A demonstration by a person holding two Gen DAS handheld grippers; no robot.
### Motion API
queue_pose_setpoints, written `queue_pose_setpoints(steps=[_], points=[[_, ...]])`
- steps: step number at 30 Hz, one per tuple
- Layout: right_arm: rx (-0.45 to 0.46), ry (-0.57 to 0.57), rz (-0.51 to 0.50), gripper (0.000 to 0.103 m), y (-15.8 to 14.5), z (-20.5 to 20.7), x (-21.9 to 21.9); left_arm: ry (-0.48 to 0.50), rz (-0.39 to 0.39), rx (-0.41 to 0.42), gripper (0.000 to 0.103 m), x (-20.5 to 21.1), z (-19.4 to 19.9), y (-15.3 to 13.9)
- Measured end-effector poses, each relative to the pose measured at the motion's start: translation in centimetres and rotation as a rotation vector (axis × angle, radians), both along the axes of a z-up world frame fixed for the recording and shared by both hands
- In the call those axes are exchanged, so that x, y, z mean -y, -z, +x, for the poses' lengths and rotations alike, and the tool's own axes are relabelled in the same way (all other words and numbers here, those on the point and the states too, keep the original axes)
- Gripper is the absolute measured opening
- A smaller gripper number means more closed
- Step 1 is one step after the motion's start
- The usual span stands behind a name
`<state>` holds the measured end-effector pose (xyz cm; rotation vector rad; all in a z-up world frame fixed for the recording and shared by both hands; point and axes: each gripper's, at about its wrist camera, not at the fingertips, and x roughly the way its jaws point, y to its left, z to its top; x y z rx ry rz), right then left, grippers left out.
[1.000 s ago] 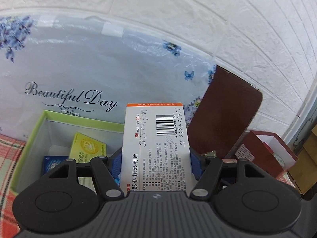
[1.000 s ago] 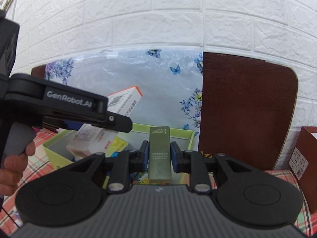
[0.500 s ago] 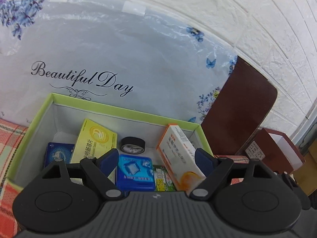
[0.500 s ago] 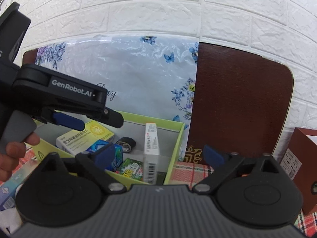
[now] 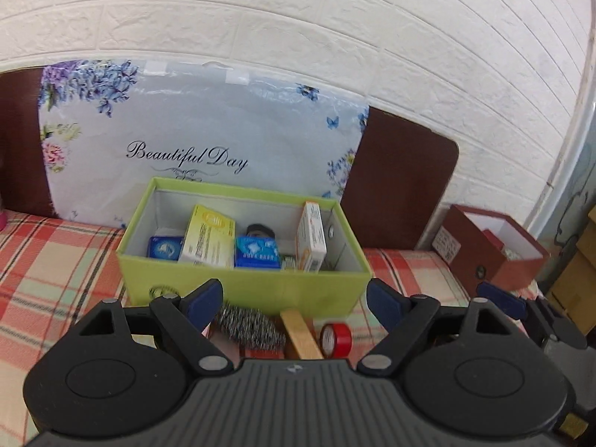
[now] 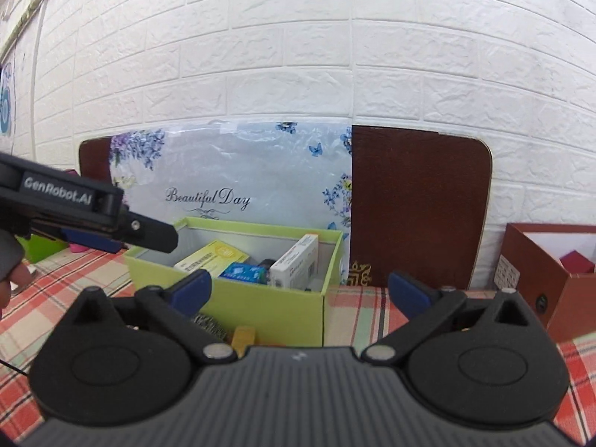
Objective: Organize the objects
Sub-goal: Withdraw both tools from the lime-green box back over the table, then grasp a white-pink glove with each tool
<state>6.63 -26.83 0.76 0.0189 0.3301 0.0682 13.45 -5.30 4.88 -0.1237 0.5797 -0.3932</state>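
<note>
Both my tongs, left (image 5: 294,296) and right (image 6: 298,288), gape empty; reaching low ahead, I might nudge the box (image 5: 242,287) or roll the tape (image 5: 336,339).

Open lime-green box (image 5: 238,283) on plaid cloth w/ upright white-orange med carton (image 5: 312,236), yellow carton (image 5: 208,236), blue packs.

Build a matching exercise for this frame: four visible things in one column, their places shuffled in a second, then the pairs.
Things:
1. yellow medicine carton
2. steel wool scourer
3. red tape roll
4. dark red open box

Places:
A. on the checked cloth, right of the wooden block
B. far right, beside the brown board
C. inside the light green box
D. in front of the green box, between the left gripper's open jaws

Pairs: 1-C, 2-D, 3-A, 4-B
</note>
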Motion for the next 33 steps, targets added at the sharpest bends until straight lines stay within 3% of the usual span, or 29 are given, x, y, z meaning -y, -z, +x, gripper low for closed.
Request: queue_pose_setpoints(steps=[8,11,19,25,33], points=[[-0.077,0.006,0.07,0.103,2.3,-4.2,-0.1,-0.033,0.049,-0.047,0.087,-0.9,-5.0,2.4],[-0.099,0.01,0.084,0.103,3.2,-5.0,-0.1,-0.063,0.091,-0.065,0.087,-1.2,-5.9,3.3],[-0.151,0.011,0.098,0.103,4.9,-6.5,-0.5,-0.102,0.112,-0.128,0.087,-2.8,-7.2,5.6],[-0.221,-0.003,0.096,0.103,7.0,-6.8,-1.6,-0.132,0.106,-0.18,0.087,-5.2,-7.8,8.1],[-0.303,-0.031,0.101,0.103,10.2,-4.6,-3.6,-0.142,0.036,-0.176,0.087,-7.4,-7.2,9.3]])
